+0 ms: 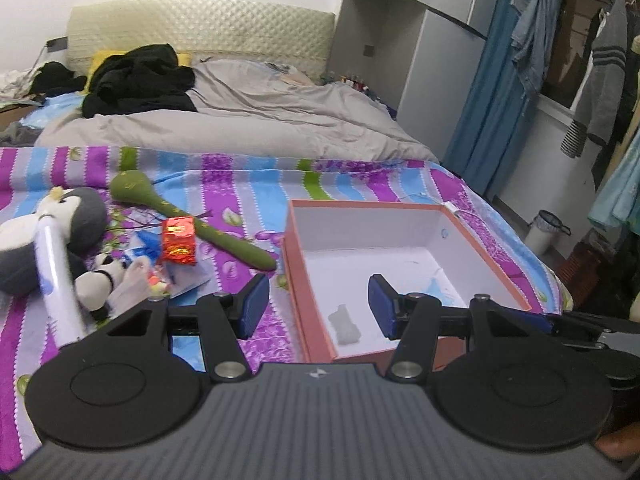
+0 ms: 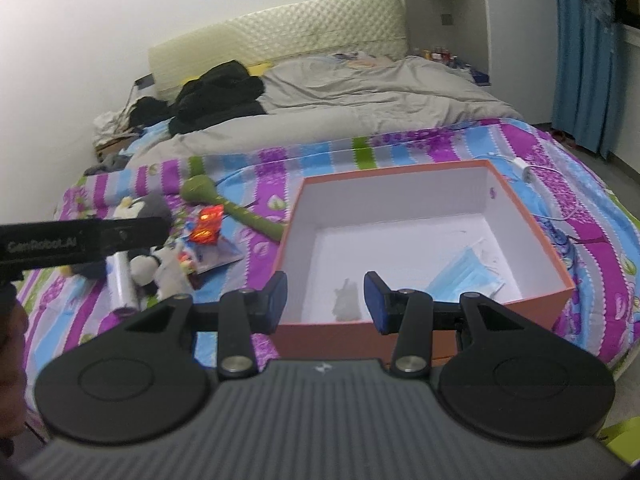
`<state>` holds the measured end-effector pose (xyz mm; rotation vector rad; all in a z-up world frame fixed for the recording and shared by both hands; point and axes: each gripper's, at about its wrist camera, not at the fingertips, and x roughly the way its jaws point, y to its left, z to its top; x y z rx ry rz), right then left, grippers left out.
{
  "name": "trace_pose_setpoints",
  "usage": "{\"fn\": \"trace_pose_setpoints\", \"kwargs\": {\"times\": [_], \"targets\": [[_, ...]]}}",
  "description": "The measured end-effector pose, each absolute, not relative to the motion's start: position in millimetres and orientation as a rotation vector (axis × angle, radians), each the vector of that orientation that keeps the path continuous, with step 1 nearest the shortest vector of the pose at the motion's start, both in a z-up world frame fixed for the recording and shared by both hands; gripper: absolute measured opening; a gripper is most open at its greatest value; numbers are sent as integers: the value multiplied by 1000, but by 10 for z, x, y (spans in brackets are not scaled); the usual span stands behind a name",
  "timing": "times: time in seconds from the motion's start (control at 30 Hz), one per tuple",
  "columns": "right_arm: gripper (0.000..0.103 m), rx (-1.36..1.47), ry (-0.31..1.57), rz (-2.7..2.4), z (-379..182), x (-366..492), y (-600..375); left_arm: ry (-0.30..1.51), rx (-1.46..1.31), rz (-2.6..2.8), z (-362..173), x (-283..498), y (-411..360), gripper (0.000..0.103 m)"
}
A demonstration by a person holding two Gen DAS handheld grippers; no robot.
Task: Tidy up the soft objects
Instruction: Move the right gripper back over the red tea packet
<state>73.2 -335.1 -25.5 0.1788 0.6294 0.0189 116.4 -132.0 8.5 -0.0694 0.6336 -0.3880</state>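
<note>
Bedroom bed: your left hand-held gripper [image 1: 318,306] and right hand-held gripper [image 2: 325,302] gape empty; box [image 2: 532,220] center frame; grab penguin plush [image 1: 76,216], left frame, next.

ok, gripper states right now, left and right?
Left gripper: open, holding nothing, over the box edge.
Right gripper: open, holding nothing, over the box.
</note>
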Motion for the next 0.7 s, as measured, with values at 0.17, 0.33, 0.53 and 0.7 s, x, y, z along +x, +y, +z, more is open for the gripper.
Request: {"fn": "trace_pose_setpoints", "kwargs": {"times": [0.17,0.33,0.53,0.7], "targets": [[46,173,628,52,-272,692,-3195,648,-85,-338,-4,1054,-1073,61],[46,151,630,98,-289,643,-3005,638,-87,-301,-18,901,-900,61],[46,131,647,149,-374,543,-2767,651,-101,-259,-79,754,-681,61],[46,122,675,188,-477,465,-2584,667,-117,-210,-174,621,-462,61]]}}
